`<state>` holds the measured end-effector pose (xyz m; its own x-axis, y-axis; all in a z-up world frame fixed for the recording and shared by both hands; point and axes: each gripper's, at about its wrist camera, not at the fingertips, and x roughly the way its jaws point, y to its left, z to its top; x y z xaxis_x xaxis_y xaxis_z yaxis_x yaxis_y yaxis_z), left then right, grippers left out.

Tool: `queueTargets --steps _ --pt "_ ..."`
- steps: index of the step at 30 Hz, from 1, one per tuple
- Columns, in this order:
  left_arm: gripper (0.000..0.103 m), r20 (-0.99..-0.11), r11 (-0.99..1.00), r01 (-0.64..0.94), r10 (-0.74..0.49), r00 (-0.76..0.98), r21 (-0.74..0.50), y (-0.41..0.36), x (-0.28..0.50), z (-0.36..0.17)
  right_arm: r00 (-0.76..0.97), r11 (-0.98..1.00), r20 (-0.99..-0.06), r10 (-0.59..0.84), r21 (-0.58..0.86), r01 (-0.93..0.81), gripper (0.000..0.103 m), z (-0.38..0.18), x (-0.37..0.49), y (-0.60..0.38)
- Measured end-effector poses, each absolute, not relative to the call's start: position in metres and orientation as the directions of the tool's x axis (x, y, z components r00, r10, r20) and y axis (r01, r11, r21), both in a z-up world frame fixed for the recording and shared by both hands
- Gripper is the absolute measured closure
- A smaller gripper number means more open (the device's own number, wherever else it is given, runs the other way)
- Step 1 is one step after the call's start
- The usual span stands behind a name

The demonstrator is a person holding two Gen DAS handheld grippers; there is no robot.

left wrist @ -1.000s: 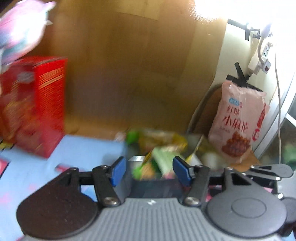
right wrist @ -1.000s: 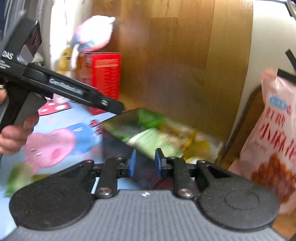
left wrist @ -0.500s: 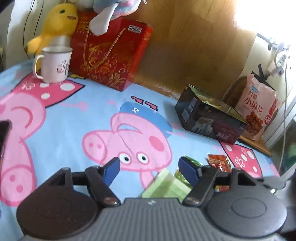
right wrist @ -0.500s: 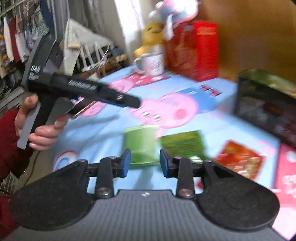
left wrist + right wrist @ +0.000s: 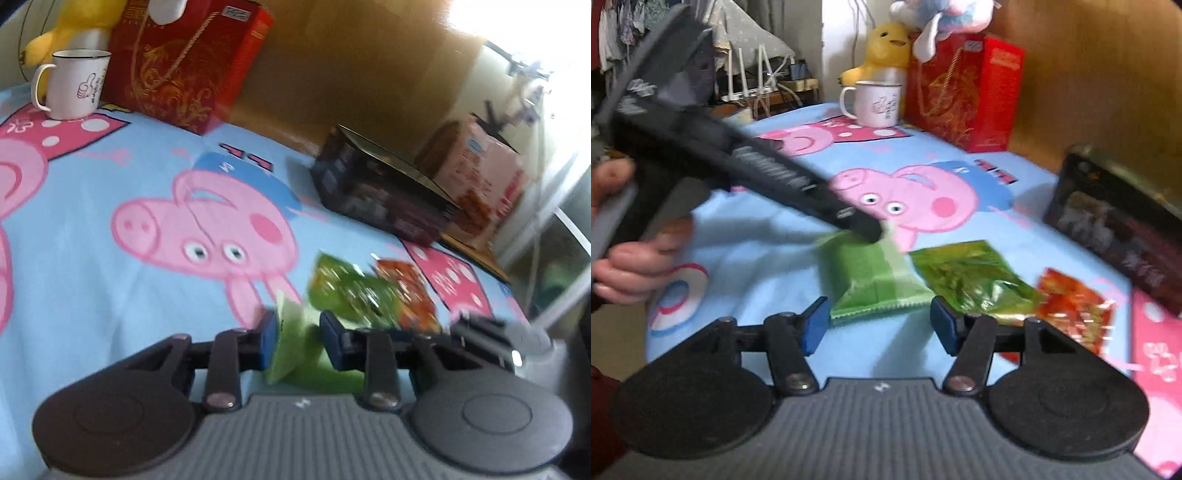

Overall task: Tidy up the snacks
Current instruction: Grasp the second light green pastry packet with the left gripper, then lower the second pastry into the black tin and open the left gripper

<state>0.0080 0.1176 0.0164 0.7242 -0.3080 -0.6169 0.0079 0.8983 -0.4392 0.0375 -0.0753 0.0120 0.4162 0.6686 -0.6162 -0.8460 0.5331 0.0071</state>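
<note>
A light green snack packet lies on the Peppa Pig cloth. My left gripper has its blue jaws around the packet's edge; they are narrowed but a gap still shows on the right side. It also shows in the right wrist view, reaching the packet's far end. My right gripper is open and empty just in front of the packet. A dark green packet and a red packet lie to its right. A dark open snack box stands at the back right.
A white mug, a red gift bag and a yellow plush duck stand at the back left. A pink snack bag leans behind the dark box. A wooden panel rises behind the table.
Both grippers swung from the box to the loose packets. My left gripper came down onto the light green packet and narrowed its jaws. My right gripper opened wide.
</note>
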Motion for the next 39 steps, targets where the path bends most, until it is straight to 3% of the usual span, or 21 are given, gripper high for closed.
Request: queueTargets --steps 8,11,14,15,16,17,21,29,39 --pt "0.051 -0.604 0.870 -0.055 -0.292 0.742 -0.489 0.135 -0.011 0.019 0.403 0.539 -0.608 0.684 0.049 -0.841 0.041 0.013 0.028 -0.095" --pt "0.051 -0.610 0.868 -0.048 -0.308 0.730 -0.495 0.129 -0.007 0.017 0.400 0.534 -0.607 0.687 0.049 -0.844 0.041 0.009 0.026 -0.088" --pt "0.057 -0.627 0.884 -0.028 -0.309 0.715 -0.467 0.116 -0.004 0.010 0.386 0.524 -0.605 0.697 0.061 -0.850 0.041 0.005 0.027 -0.082" --pt "0.066 -0.632 0.892 -0.019 -0.304 0.713 -0.451 0.111 -0.003 0.010 0.378 0.519 -0.608 0.698 0.066 -0.852 0.047 0.004 0.028 -0.079" --pt "0.066 -0.633 0.891 -0.008 -0.317 0.706 -0.454 0.107 -0.001 0.010 0.379 0.516 -0.604 0.701 0.063 -0.854 0.062 0.003 0.028 -0.078" --pt "0.066 -0.638 0.892 -0.016 -0.310 0.705 -0.451 0.105 0.000 0.012 0.392 0.518 -0.598 0.700 0.048 -0.854 0.067 0.003 0.027 -0.077" --pt "0.069 -0.621 0.895 0.023 -0.327 0.713 -0.445 0.098 0.011 0.032 0.416 0.547 -0.578 0.702 0.063 -0.835 0.075 0.013 0.031 -0.083" --pt "0.067 -0.555 0.923 0.156 -0.340 0.759 -0.352 0.061 0.069 0.083 0.540 0.641 -0.451 0.711 0.100 -0.761 0.075 0.049 0.065 -0.120" --pt "0.067 -0.489 0.899 0.235 -0.404 0.774 -0.371 0.026 0.186 0.107 0.725 0.783 -0.324 0.607 0.091 -0.615 0.075 0.076 0.145 -0.153"
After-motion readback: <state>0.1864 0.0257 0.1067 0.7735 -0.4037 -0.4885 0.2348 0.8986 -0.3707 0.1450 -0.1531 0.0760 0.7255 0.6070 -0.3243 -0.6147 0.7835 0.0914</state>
